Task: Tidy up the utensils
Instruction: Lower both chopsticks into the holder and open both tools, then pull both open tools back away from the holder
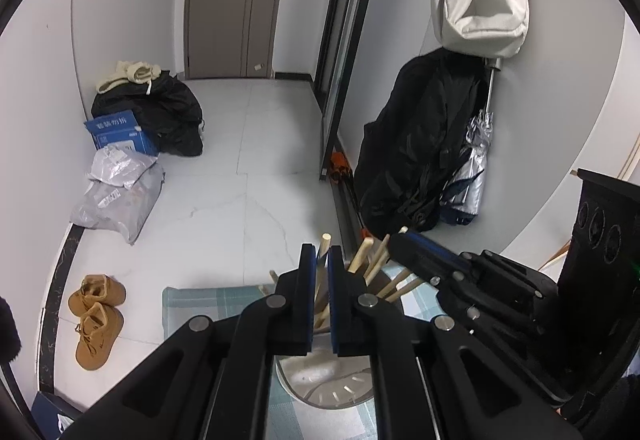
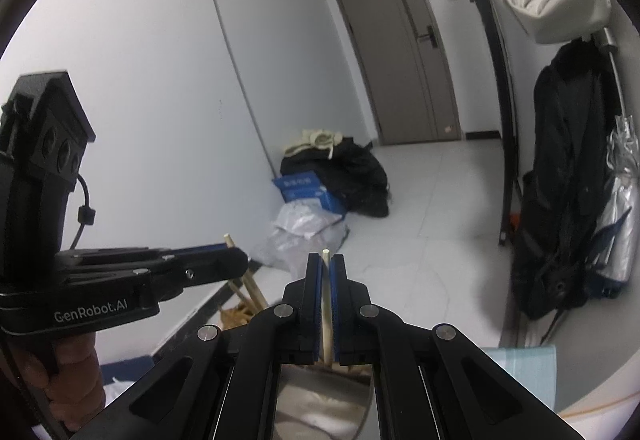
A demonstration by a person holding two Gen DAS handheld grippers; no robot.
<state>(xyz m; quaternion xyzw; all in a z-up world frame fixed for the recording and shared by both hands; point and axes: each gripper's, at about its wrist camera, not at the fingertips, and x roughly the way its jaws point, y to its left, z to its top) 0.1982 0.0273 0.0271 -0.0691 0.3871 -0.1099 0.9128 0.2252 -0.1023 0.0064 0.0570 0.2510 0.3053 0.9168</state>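
Note:
My left gripper is shut on a wooden utensil handle that stands in a shiny metal holder with several other wooden handles. My right gripper is shut on another pale wooden handle above the same metal holder. The right gripper shows in the left wrist view, just right of the handles. The left gripper shows in the right wrist view, pinching a stick at the left.
The holder stands on a pale blue checked cloth at a table edge. Below are brown boots, grey parcels, a blue box, dark clothes and a hanging black coat.

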